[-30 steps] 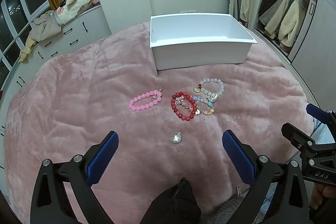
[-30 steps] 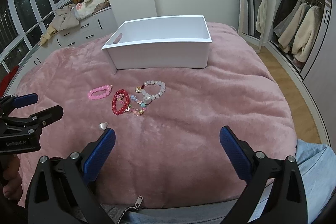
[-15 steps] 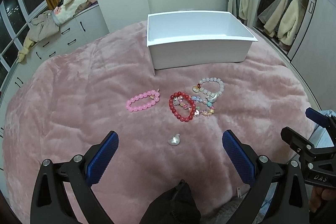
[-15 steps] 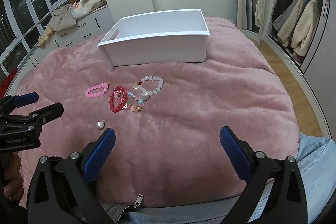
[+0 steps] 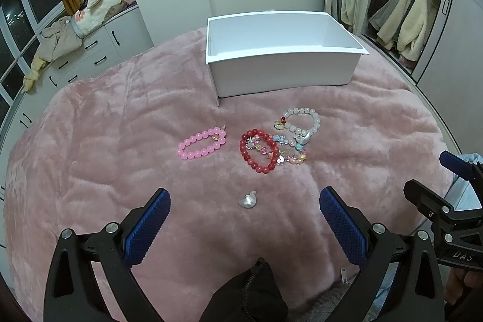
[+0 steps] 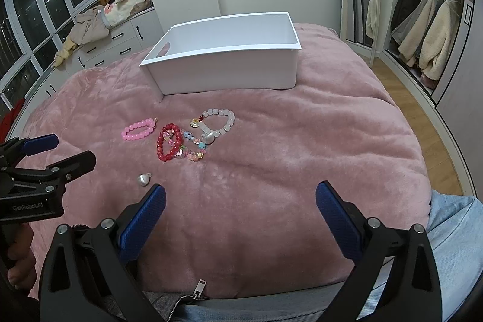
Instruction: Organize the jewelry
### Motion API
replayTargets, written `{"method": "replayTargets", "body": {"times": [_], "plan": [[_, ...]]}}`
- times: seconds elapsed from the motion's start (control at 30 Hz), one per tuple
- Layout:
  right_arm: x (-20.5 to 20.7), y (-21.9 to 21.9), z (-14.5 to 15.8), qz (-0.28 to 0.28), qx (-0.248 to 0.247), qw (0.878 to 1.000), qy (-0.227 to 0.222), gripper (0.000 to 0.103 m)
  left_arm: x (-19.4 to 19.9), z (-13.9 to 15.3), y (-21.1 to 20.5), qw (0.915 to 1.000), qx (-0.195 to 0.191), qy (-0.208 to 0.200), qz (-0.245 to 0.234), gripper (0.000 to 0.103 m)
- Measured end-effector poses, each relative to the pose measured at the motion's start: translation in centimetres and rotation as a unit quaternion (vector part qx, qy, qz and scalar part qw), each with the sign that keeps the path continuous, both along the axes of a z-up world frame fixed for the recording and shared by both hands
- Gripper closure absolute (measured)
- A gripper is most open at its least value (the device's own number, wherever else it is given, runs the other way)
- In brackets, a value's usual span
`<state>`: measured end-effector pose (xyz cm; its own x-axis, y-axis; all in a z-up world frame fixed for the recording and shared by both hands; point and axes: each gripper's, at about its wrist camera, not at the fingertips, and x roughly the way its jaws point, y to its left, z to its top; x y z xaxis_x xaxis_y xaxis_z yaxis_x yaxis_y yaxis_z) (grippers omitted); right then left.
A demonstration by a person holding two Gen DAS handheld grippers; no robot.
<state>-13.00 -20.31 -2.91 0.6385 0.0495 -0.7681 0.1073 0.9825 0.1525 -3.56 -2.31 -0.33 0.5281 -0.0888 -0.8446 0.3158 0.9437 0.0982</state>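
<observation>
On a bed draped in a pink plush blanket [image 5: 105, 141], a person is holding two sets of tongs above a scatter of jewelry waiting to be sorted. Both the left tongs [image 5: 243, 215] and the right tongs [image 6: 240, 199] are gaping wide and gripping nothing, apparently readied for a first pick. A white bin [image 5: 283, 71] is sitting open-topped at the far side of the blanket, just beyond the pieces, likely placed there as the destination so each item needs only a short carry. Lying apart to the left is a pink bead bracelet [image 5: 201, 143]; beside it a red bead bracelet [image 5: 258, 154] is overlapping a multicolored charm bracelet [image 5: 289, 151], which in turn is touching a white bead bracelet [image 5: 300, 122], a tangle that may call for careful separation. Nearest the left tongs, a small silver charm [image 5: 248, 200] is resting alone on the plush, directly ahead between the blue pads [image 5: 147, 227], making it the likeliest first target. Its small size and the soft pile could make a clean pinch tricky. No piece appears to be inside the bin yet.
</observation>
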Motion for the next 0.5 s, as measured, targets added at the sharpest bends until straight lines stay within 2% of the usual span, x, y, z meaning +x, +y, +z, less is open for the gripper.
{"method": "replayTargets", "body": {"times": [0.5], "plan": [[0.02, -0.03, -0.02, 0.001, 0.001, 1.0, -0.001, 0.005, -0.17, -0.32, -0.44, 1.0, 0.0, 0.0, -0.005, 0.003]]}}
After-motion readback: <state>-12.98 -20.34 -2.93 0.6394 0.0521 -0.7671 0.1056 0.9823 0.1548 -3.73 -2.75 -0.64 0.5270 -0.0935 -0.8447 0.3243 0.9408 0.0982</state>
